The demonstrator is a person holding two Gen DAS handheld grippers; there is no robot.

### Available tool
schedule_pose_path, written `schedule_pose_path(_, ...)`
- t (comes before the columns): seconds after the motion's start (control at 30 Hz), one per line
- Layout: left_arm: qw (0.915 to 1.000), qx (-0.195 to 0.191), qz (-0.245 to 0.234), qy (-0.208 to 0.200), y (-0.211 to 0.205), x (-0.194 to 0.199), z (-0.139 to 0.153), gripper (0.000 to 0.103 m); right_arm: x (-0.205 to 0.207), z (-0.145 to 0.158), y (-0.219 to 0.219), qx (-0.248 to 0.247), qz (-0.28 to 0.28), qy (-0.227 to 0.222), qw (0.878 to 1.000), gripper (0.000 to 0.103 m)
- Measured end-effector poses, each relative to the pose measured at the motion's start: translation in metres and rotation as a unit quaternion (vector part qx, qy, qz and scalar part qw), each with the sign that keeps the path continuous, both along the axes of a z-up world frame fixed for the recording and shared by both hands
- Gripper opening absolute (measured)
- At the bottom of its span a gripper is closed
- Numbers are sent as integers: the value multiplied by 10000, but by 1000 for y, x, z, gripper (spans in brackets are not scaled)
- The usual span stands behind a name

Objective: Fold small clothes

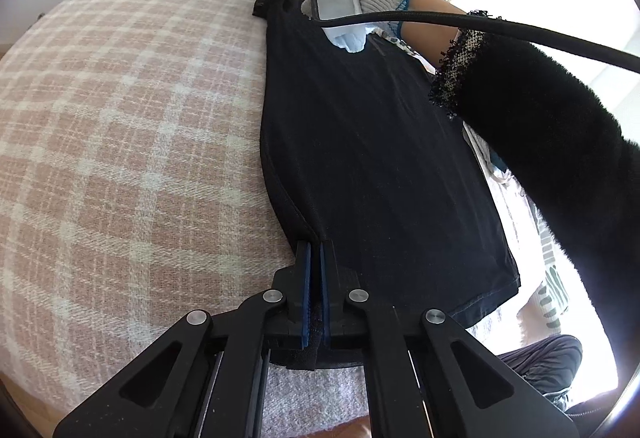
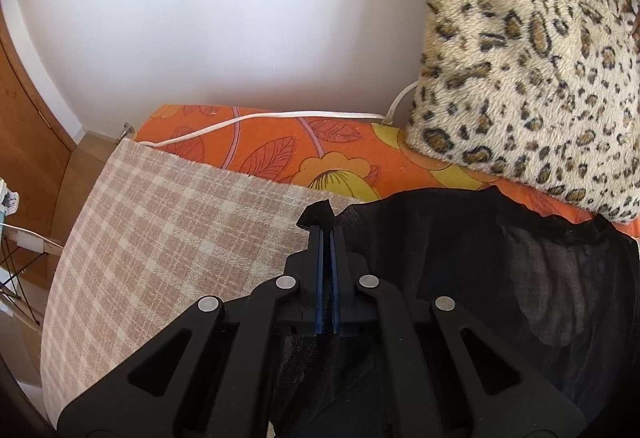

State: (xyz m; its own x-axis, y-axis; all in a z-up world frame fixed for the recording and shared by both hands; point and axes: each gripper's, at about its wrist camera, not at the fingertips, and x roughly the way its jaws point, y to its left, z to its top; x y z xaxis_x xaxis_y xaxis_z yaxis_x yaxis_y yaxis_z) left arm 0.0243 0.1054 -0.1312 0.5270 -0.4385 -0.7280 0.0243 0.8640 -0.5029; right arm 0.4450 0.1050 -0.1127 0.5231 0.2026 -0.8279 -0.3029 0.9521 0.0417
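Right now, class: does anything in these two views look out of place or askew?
Nothing looks damaged or spilled. The black garment is stretched between the shut left gripper and right gripper. One oddity: a white cable trails across the orange floral sheet.

The black garment [image 1: 380, 158] is thin matt cloth, sheer in the right wrist view. The plaid blanket [image 1: 120, 138] looks coarse woven wool. Upper right, the leopard-print cushion [image 2: 532, 50] is plush fleece.
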Motion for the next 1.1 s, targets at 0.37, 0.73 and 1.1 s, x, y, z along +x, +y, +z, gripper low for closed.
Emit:
schedule_pose_path(0.37, 9983, -187, -493, -245, -25, 4, 19, 2, 0, 41, -60, 140, -189, -306, 9993, 3)
schedule_pose_path(0.73, 9939, 64, -1082, -209, -66, 15, 16, 2, -1, 34, -141, 8, -781, -309, 9965, 3)
schedule_pose_path(1.1, 9913, 51, -1315, -14, -89, 20, 6, 2, 2, 10, -178, -116, -1082, -130, 9940, 3)
